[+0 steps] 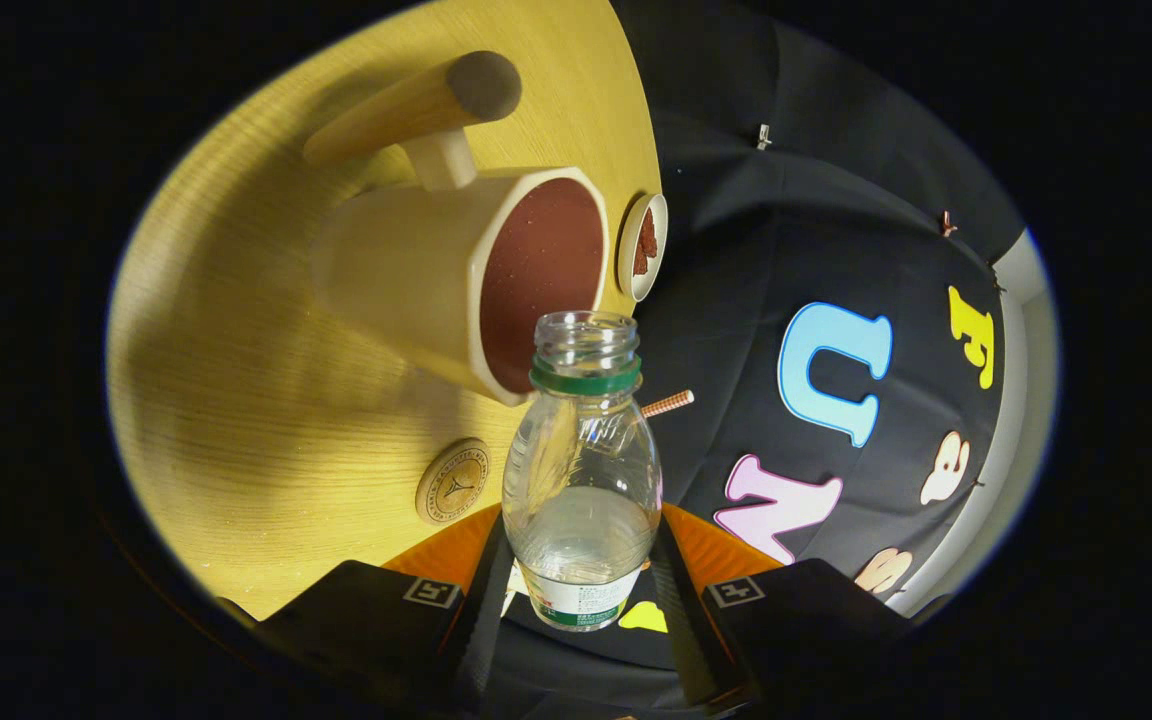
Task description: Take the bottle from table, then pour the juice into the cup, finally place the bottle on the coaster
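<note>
The jaws (581, 590) are closed on a clear plastic bottle (581, 480), one finger pressing each side of its lower body near the label. The bottle has no cap, and a green ring sits under its open neck. The view is rolled, so the worktop (236, 400) stands like a wall beside the bottle. The open mouth of the bottle is just in front of the rim of a wooden cup (456, 270) with a long handle; the inside of the cup looks reddish-brown. Near the cup, beside the bottle body, a round wooden coaster (453, 481) lies on the worktop. Beyond the cup is a small white dish (642, 247) with something red-brown in it. A striped straw (667, 403) sticks out behind the bottle neck.
</note>
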The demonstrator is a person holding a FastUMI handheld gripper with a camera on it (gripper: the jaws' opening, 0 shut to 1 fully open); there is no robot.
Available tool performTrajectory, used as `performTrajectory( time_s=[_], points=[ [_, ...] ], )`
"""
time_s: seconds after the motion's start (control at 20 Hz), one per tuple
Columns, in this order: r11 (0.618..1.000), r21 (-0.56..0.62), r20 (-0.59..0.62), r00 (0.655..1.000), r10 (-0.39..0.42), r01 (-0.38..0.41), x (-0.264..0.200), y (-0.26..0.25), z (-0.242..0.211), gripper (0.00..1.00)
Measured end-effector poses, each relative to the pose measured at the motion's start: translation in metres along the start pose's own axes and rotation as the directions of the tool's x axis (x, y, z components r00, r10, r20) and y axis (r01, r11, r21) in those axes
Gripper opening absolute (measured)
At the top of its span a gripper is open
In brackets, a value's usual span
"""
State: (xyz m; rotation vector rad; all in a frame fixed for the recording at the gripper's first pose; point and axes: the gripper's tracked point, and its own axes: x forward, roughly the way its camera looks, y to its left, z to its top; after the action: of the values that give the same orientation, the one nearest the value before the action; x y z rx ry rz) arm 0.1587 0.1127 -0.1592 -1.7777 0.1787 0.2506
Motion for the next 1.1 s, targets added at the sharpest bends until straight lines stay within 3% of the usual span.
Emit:
performTrajectory(
  time_s=[1.1],
  points=[
    [0.984, -0.178, 0.041, 0.999, -0.023, 0.03, 0.009, -0.016, 0.013, 0.74]
  ],
)
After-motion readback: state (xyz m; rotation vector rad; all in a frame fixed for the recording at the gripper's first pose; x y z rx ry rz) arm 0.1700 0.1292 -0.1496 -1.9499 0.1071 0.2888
